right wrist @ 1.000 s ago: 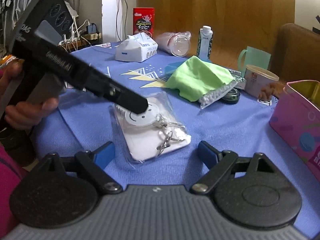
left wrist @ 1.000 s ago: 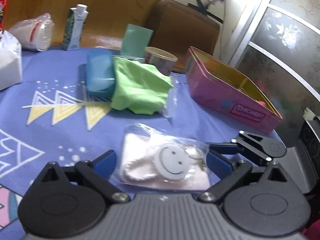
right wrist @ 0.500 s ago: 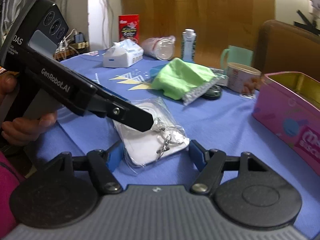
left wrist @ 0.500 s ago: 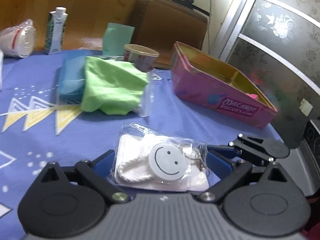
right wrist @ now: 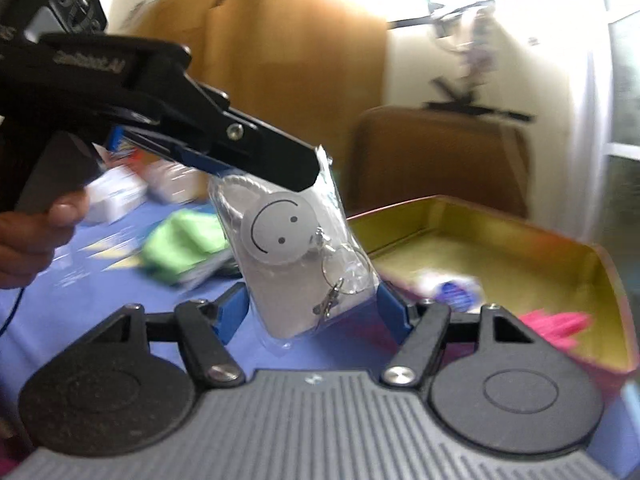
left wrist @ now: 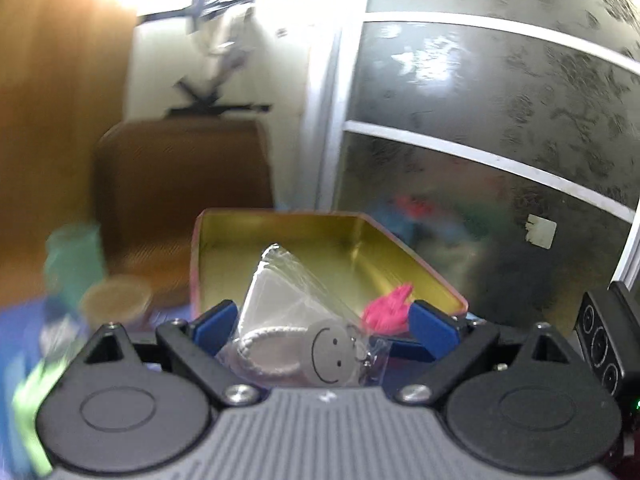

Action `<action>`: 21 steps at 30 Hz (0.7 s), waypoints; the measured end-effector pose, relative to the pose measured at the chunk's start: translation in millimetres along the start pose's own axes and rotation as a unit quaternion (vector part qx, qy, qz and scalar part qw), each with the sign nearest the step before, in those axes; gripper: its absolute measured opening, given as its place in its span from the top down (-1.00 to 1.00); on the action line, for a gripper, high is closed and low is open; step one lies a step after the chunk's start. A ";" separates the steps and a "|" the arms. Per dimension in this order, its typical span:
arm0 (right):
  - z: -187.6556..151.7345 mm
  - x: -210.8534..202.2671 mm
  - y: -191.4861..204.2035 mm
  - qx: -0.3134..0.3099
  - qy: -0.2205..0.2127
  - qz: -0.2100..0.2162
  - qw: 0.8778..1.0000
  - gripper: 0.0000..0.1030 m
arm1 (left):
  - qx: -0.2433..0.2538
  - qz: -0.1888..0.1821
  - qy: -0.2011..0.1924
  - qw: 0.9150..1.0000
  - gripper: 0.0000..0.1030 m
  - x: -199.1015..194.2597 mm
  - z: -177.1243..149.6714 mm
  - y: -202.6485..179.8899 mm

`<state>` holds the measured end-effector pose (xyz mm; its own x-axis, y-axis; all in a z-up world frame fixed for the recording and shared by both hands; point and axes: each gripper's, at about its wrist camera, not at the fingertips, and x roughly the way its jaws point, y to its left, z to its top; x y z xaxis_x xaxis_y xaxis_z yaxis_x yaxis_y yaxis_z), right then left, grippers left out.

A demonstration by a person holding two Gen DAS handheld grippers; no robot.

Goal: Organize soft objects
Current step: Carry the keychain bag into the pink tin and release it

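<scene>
Clear bag (right wrist: 308, 264) with white pouch and black-lined smiley disc (right wrist: 280, 232), pink tin (right wrist: 520, 248) with gold inside, blue tablecloth (right wrist: 100, 288), green cloth (right wrist: 184, 246), blue gripper pads (left wrist: 434, 322)

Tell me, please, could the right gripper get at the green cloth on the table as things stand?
Probably not directly: the smiley pouch hangs between its jaws, carried by the left gripper, and blocks the line to the green cloth.

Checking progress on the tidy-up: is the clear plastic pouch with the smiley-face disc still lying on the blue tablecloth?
No: the clear plastic pouch with the smiley-face disc hangs in the air from the left gripper, beside the open pink tin.
</scene>
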<state>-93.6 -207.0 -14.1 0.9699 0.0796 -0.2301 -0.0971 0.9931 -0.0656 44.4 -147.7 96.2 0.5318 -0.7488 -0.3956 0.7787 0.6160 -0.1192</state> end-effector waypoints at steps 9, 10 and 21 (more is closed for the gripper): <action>1.6 22.4 -58.7 0.042 -0.005 -0.125 0.991 -0.41 | 0.017 0.079 0.016 0.997 -0.91 86.7 20.6 -14.5; -0.2 24.5 -60.9 0.044 -0.005 -0.157 0.987 -0.41 | 0.009 0.092 0.021 0.995 -0.91 86.9 18.2 -10.0; -11.8 15.0 -74.1 0.132 -0.022 -0.167 0.977 -0.41 | -0.007 0.214 0.076 0.974 -0.92 49.1 -16.1 11.3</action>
<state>-74.5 -280.4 -24.1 0.9466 -0.2552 -0.1969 0.2822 0.9514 0.1232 73.9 -173.6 60.8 0.7502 -0.3781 -0.5424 0.4912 0.8679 0.0743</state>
